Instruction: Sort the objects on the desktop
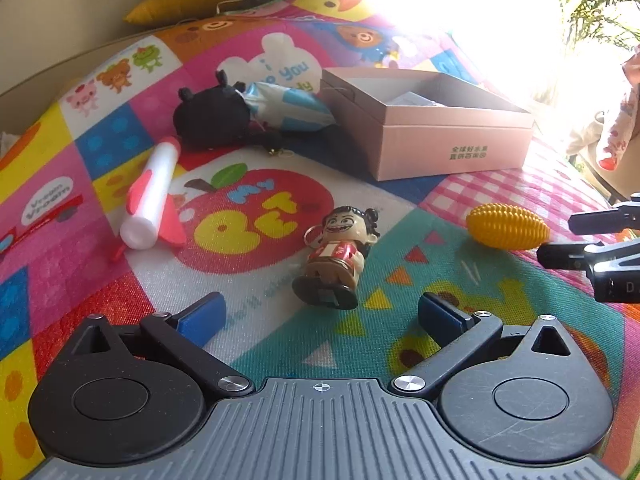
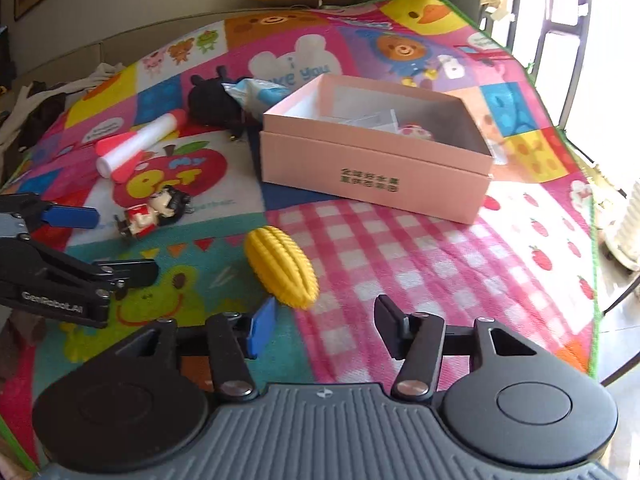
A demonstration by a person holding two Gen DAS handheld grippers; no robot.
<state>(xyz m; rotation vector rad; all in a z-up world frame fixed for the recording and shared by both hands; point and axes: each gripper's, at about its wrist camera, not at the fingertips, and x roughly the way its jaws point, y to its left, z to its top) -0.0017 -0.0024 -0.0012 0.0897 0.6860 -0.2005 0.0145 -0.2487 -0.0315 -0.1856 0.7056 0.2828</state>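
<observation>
Now, with the left gripper (image 1: 320, 316) wide open and empty just short of the little doll (image 1: 338, 256) lying on the mat (image 1: 500, 188), and the right gripper (image 2: 320, 326) half open and empty near the bumpy yellow corn toy (image 2: 280, 266), probably small, hard, light things, best pinched around the middle.

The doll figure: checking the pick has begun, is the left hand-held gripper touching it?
Apart. The left wrist view shows mat between the doll figure and the open left hand-held gripper.
</observation>
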